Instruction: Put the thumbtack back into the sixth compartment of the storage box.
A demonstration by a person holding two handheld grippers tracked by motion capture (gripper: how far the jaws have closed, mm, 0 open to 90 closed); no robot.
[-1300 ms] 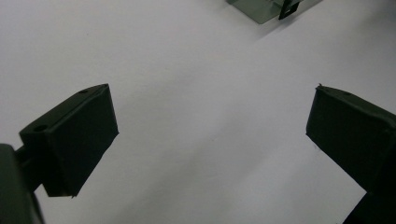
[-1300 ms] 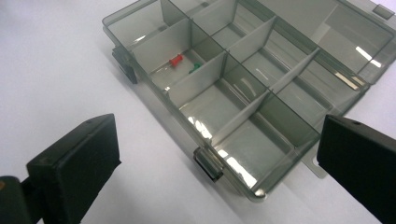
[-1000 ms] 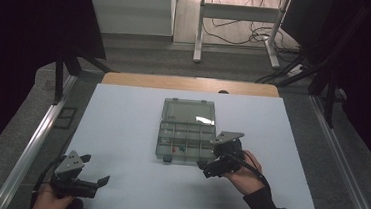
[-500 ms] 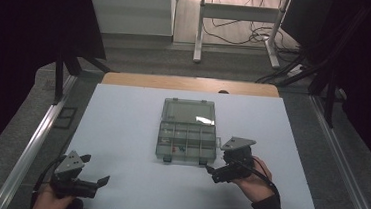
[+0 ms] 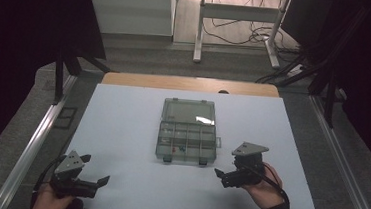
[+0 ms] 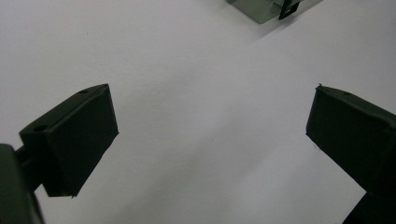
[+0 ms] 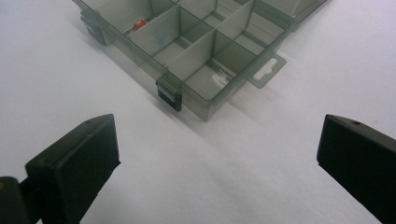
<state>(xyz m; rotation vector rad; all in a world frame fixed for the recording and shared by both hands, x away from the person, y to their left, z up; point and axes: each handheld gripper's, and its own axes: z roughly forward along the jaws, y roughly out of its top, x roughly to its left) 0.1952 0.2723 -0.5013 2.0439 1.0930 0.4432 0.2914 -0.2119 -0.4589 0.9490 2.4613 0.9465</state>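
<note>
A clear grey compartment box [image 5: 186, 143] lies in the middle of the white table [image 5: 121, 129], its lid [image 5: 189, 111] folded flat behind it. Small red [image 5: 173, 147] and bluish pieces [image 5: 182, 147] sit in its front compartments. My right gripper [image 5: 220, 177] is open, just right of and nearer than the box's front right corner, holding nothing. In the right gripper view the box [image 7: 187, 42], its black latch [image 7: 169, 95] and a red piece [image 7: 139, 24] lie ahead of the open right gripper [image 7: 217, 154]. My left gripper [image 5: 94, 169] rests open at the near left; the left gripper [image 6: 210, 135] spans bare table.
A corner of the box [image 6: 261, 8] peeks in at the top of the left gripper view. A hang tab [image 7: 266, 70] sticks out from the box's side. Metal rails [image 5: 35, 143] run along both sides of the table, and a wooden strip [image 5: 190, 84] edges the far side.
My right gripper has drawn back from the box's front right corner, moving right and toward the near edge. The left gripper has stayed put.
</note>
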